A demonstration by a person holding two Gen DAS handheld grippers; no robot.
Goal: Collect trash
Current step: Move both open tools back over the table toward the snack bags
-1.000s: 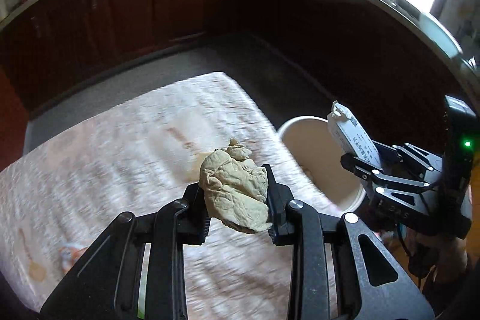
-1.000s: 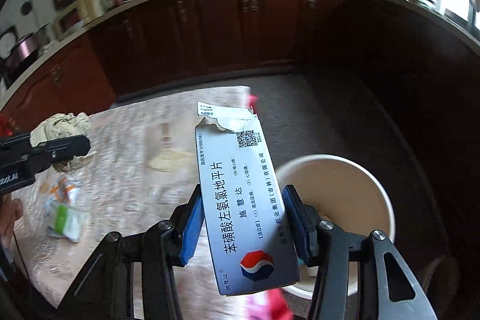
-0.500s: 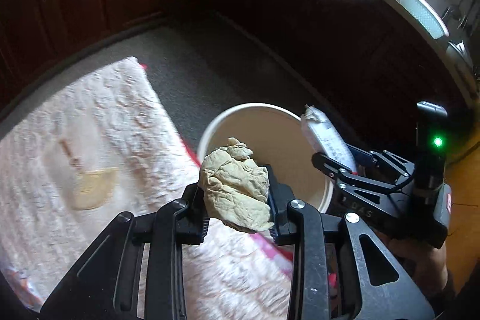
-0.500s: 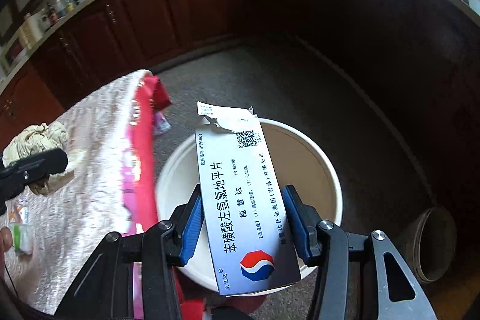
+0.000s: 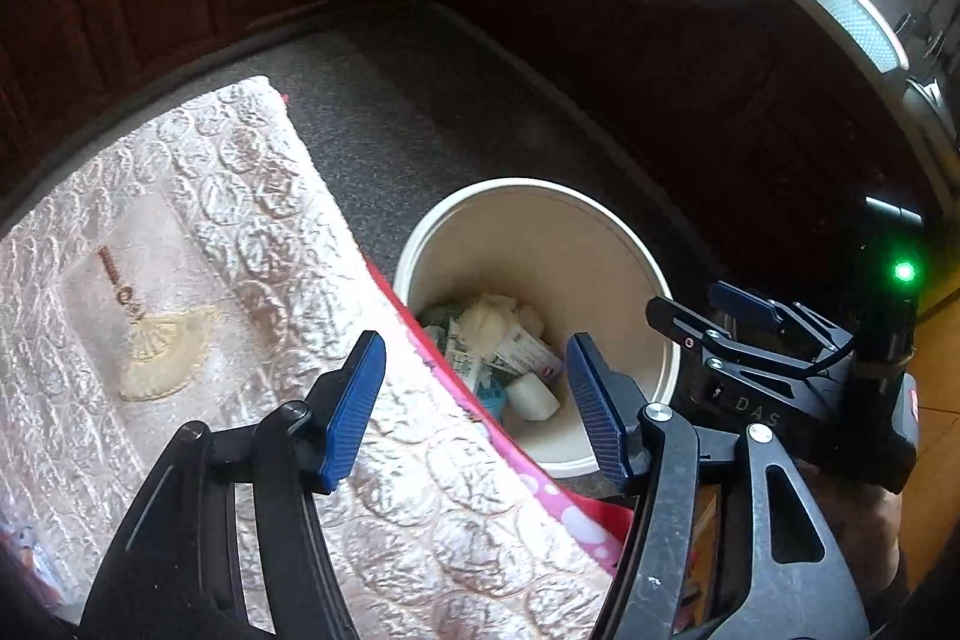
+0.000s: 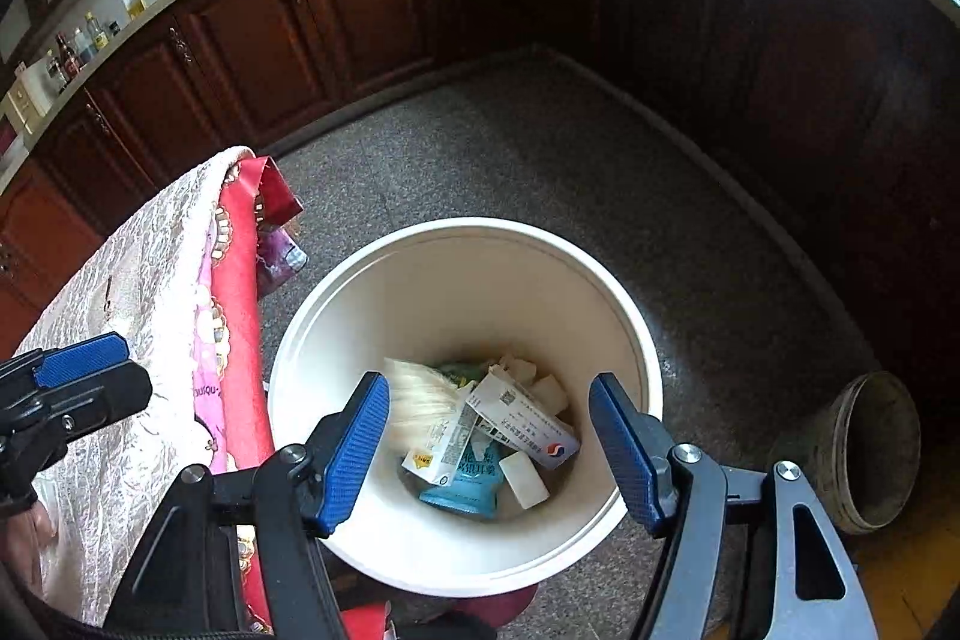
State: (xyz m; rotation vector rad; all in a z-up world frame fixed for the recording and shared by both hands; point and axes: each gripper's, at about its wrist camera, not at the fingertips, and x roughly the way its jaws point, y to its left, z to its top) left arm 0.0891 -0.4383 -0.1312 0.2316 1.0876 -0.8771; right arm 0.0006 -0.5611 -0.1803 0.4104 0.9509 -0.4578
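Observation:
A white bin (image 6: 372,292) stands on the floor beside the table and also shows in the left wrist view (image 5: 540,196). Trash lies at its bottom: the white medicine box (image 6: 528,424) (image 5: 531,352), a crumpled paper wad (image 6: 420,394) (image 5: 486,319), a teal packet (image 6: 468,484) and a small white block (image 6: 524,478). My right gripper (image 6: 489,451) is open and empty above the bin; it also shows in the left wrist view (image 5: 705,316). My left gripper (image 5: 474,403) is open and empty over the table edge beside the bin; it shows at the left of the right wrist view (image 6: 78,382).
The table carries a pale embossed cloth (image 5: 198,280) with a red and pink edge (image 6: 237,340). A small dirty bucket (image 6: 864,451) lies on the floor to the right. Dark wooden cabinets (image 6: 288,34) ring the grey floor (image 6: 540,148).
Both grippers opened. The paper wad and the medicine box dropped from them into the bin. The right gripper moved further over the bin.

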